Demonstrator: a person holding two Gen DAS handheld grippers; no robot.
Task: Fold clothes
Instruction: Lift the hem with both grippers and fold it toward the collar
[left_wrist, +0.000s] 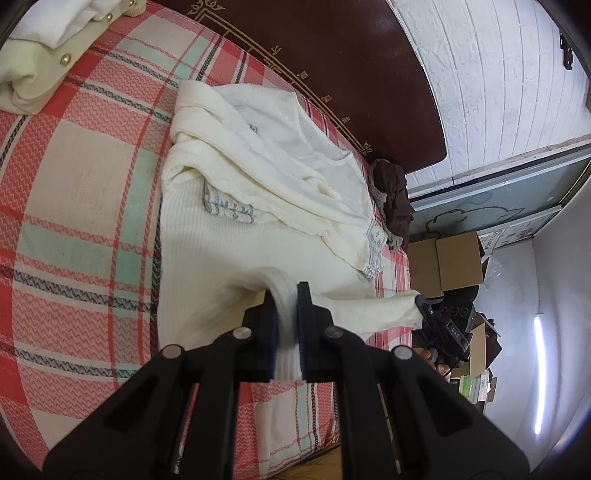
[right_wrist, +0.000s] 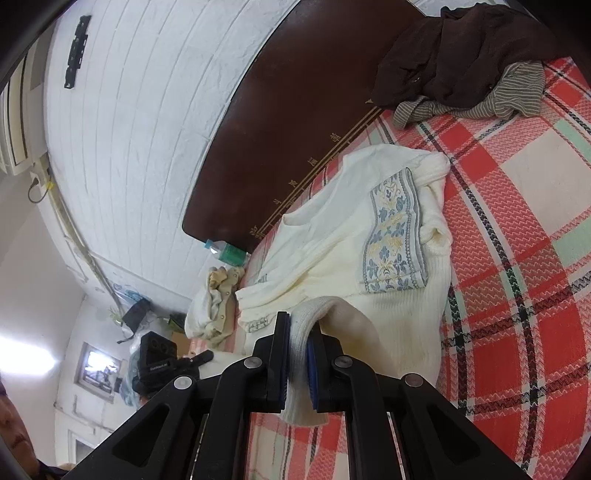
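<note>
on the plaid bedspread (left_wrist: 85, 206), cream sweater (left_wrist: 258, 192) lying rumpled, left gripper (left_wrist: 286, 314) clamped on its hem, right gripper (right_wrist: 298, 343) pinching another hem fold, blue patterned trim (right_wrist: 395, 236) partly buried in folds, brown garment (right_wrist: 461, 62) heaped by the headboard (right_wrist: 295, 122)

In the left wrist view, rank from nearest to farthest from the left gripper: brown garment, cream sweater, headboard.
1. Cream sweater: clamped in the left gripper.
2. Brown garment: bed's far right edge.
3. Headboard: beyond the bed, at the wall.
</note>
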